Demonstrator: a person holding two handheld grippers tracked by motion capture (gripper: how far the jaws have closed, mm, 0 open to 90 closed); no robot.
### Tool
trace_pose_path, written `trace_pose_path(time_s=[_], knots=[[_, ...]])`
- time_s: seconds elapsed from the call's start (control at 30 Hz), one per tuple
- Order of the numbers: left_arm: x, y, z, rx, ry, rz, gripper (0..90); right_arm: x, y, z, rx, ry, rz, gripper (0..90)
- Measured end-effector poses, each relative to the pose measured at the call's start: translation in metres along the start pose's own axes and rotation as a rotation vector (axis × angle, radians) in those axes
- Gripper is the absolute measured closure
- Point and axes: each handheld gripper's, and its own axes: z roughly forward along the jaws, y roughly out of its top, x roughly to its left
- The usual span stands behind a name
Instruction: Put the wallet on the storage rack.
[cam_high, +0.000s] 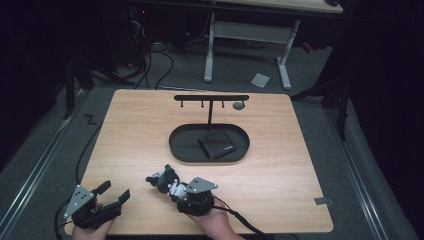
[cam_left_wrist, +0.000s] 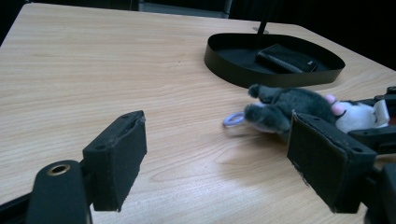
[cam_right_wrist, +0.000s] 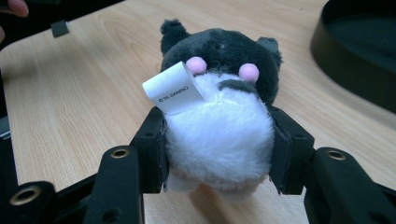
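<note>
A small plush toy (cam_high: 165, 179), dark grey on top with a white belly, pink spots and a white label, lies on the wooden table near its front edge. My right gripper (cam_high: 172, 189) is shut on it, and in the right gripper view both pads press into the white belly of the plush toy (cam_right_wrist: 219, 121). A little purple ring (cam_left_wrist: 233, 120) hangs off the toy's far end. My left gripper (cam_high: 114, 191) rests at the front left corner, open, with nothing between the fingers (cam_left_wrist: 116, 161). The plush toy (cam_left_wrist: 289, 105) lies to its right.
A black oval tray (cam_high: 175, 145) stands mid-table and holds a black wallet (cam_high: 218, 144). From the tray rises a black T-shaped rack (cam_high: 211, 98) with several hooks, and a small grey thing (cam_high: 238, 105) hangs at its right end. Bare wood (cam_high: 135, 130) spreads left of the tray.
</note>
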Motion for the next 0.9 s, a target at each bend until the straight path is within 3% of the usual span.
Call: trace_pose_path(time_s=[0.13, 0.4, 0.9], knots=[[-0.002, 0.001, 0.004, 0.006, -0.006, 0.01, 20.4, -0.005, 0.0, -0.008, -0.018, -0.011, 0.006, 48.3], [-0.007, 0.006, 0.019, 0.019, -0.029, 0.029, 20.2, -0.022, -0.002, -0.04, -0.055, -0.073, 0.015, 48.2], [-0.021, 0.016, 0.049, 0.035, -0.11, 0.059, 19.9, -0.064, -0.028, -0.12, -0.109, -0.272, 0.065, 48.0]])
